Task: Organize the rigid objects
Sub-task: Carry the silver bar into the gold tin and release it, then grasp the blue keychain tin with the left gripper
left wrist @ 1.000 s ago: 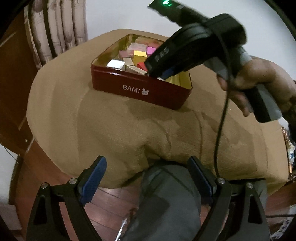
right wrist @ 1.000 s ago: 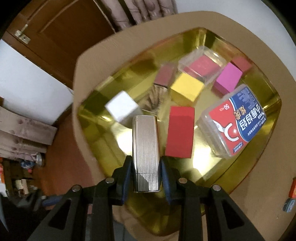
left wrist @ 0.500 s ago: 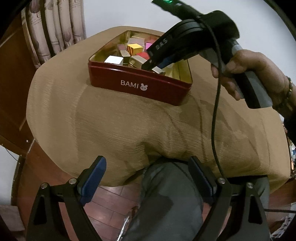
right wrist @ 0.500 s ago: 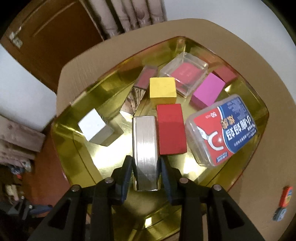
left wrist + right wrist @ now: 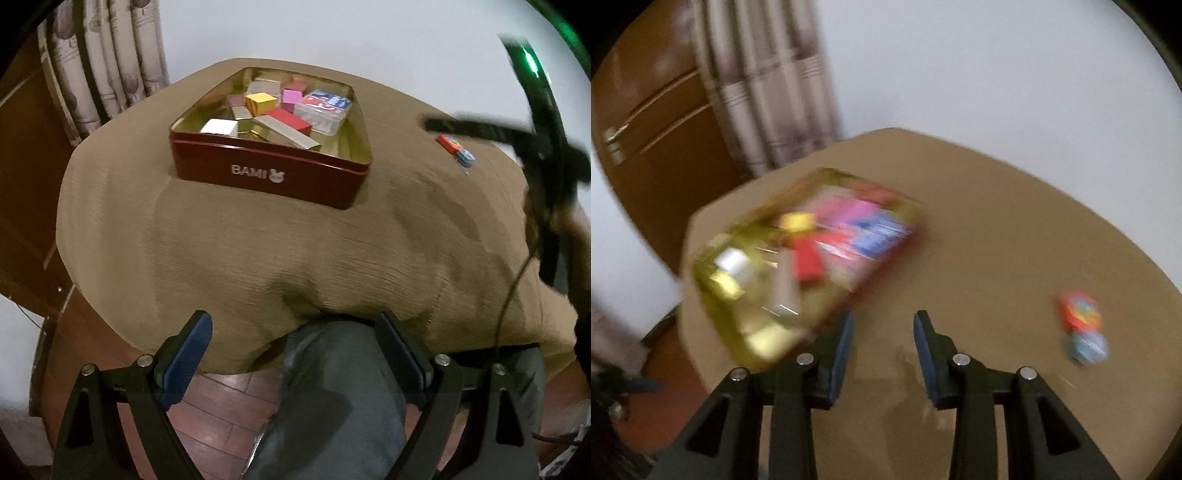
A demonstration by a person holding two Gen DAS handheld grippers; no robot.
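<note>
Nearest, left gripper (image 5: 291,350) hangs off the table's near edge, jaws spread wide, nothing between them, only a grey trouser leg (image 5: 332,398) and wood floor (image 5: 207,410) below. Right gripper (image 5: 882,332) sits over bare tan tablecloth (image 5: 979,258), jaws parted and have just been opening, nothing between the blue pads (image 5: 842,350); that view is heavily motion-blurred. In the left wrist view the right gripper shows only as a dark smear at the right edge with a cable hanging from it. Further out, red tin (image 5: 269,173) marked BAMI stands on the cloth, gold inside, lid off. Inside it: ribbed silver case (image 5: 286,131) lying flat along the near side, touching the red block (image 5: 291,120) behind it; white cube (image 5: 219,127) at the near left corner; yellow cube (image 5: 261,103) and pink cube (image 5: 291,98) further back; clear plastic box with red-blue label (image 5: 323,109) on the right side; more small blocks at the far wall, too small to sort. Right of the tin, well apart, a small red item (image 5: 448,142) and a small blue item (image 5: 466,157) lie touching on the cloth; cannot tell what they are. Farthest, patterned curtain (image 5: 107,62), brown door (image 5: 653,147), white wall (image 5: 332,33).
</note>
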